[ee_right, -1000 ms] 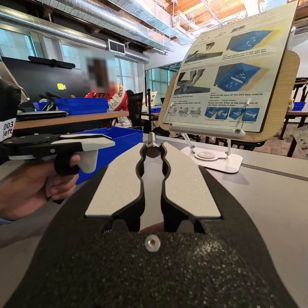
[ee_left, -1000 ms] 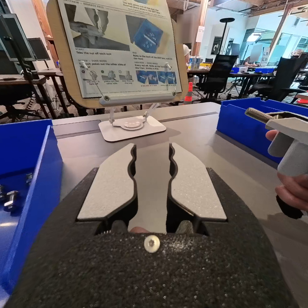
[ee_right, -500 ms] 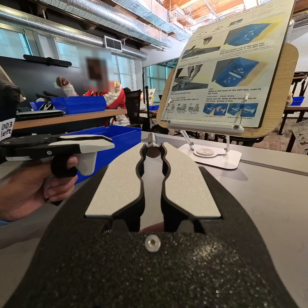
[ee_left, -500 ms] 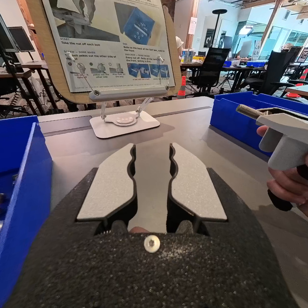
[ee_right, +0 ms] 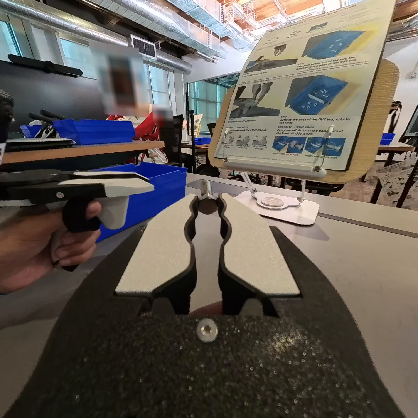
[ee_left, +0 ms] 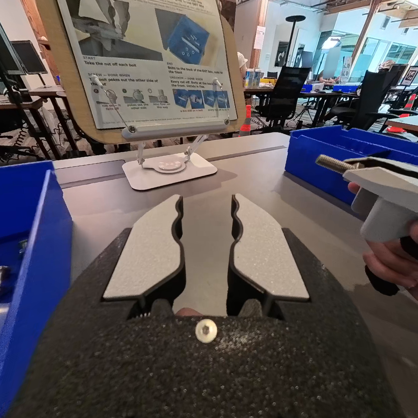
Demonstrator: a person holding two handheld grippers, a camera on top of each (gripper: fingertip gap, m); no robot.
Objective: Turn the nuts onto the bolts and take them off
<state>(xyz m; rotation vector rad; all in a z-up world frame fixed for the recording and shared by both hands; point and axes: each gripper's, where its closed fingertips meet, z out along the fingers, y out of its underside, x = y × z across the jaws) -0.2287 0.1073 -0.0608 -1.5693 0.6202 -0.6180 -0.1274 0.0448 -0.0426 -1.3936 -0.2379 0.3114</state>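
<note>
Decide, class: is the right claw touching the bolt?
Touching. The right wrist view shows the right claw with both fingertips pressed against the head of the bolt, no gap either side.

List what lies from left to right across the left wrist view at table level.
Blue bin at the left edge → left gripper, open and empty → bolt held by the right gripper, with a second blue bin behind it.

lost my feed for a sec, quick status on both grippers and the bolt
Right gripper shut on bolt, threads pointing away, no nut on it. Left gripper open, empty, over bare table. Nothing in the way.
</note>
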